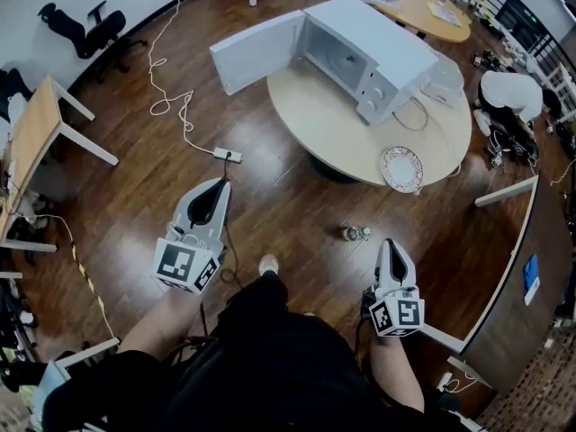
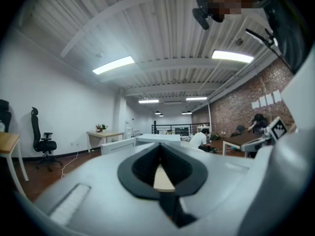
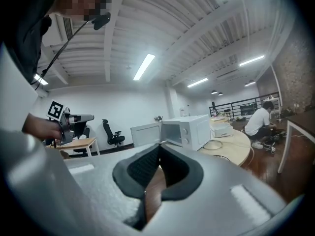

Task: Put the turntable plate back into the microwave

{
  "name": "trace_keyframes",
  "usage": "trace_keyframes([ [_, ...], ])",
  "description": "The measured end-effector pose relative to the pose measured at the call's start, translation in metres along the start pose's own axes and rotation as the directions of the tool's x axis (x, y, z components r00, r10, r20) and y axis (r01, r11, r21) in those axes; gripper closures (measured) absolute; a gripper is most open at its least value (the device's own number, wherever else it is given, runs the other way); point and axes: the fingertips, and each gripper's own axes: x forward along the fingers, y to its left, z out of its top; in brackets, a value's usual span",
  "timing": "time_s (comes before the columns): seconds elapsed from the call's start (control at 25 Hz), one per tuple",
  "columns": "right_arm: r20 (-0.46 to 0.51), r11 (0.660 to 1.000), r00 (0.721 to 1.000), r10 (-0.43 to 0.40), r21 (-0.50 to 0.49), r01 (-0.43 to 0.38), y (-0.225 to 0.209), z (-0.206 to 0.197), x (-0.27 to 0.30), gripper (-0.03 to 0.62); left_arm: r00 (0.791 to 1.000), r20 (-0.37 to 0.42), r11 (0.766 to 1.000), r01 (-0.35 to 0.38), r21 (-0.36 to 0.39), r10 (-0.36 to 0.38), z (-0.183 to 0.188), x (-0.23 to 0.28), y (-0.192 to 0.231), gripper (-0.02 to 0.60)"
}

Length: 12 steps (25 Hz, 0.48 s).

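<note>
Since the plate (image 1: 401,168) sits at the near edge of the bench (image 1: 315,115), the left gripper (image 1: 219,184) and right gripper (image 1: 393,245), jaws clenched on nothing, might knock it off.

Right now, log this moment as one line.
left claw: shut, empty | right claw: shut, empty | plate: on table | microwave: door open

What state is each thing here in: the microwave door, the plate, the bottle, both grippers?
Microwave door: swung wide open.
Turntable plate: flat on the round table, outside the microwave.
Bottle: seems to lie on its side on the floor.
Left gripper: jaws together, empty.
Right gripper: jaws together, empty.
</note>
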Motion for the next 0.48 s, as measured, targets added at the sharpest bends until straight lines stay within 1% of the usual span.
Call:
trace_keyframes([
  [0.16,0.001,1.0,1.0,-0.011,0.001,0.011,0.012,0.005,0.03,0.594,1.0,0.005,1.0,0.024,0.01,-0.024,0.003,0.012,0.025,0.577],
  [0.32,0.037,1.0,0.999,-0.01,-0.004,0.01,0.029,0.022,0.06,0.594,0.999,-0.004,0.999,0.049,0.006,-0.049,0.002,0.026,0.051,0.577],
  [0.4,0.055,1.0,0.998,-0.007,-0.019,0.008,0.037,0.029,0.071,0.594,0.998,-0.007,0.998,0.067,0.018,-0.067,0.002,0.032,0.06,0.577],
  [0.48,0.049,1.0,0.999,-0.019,-0.02,0.02,0.04,0.028,0.08,0.595,0.997,-0.009,0.997,0.08,0.024,-0.08,-0.002,0.039,0.068,0.577],
])
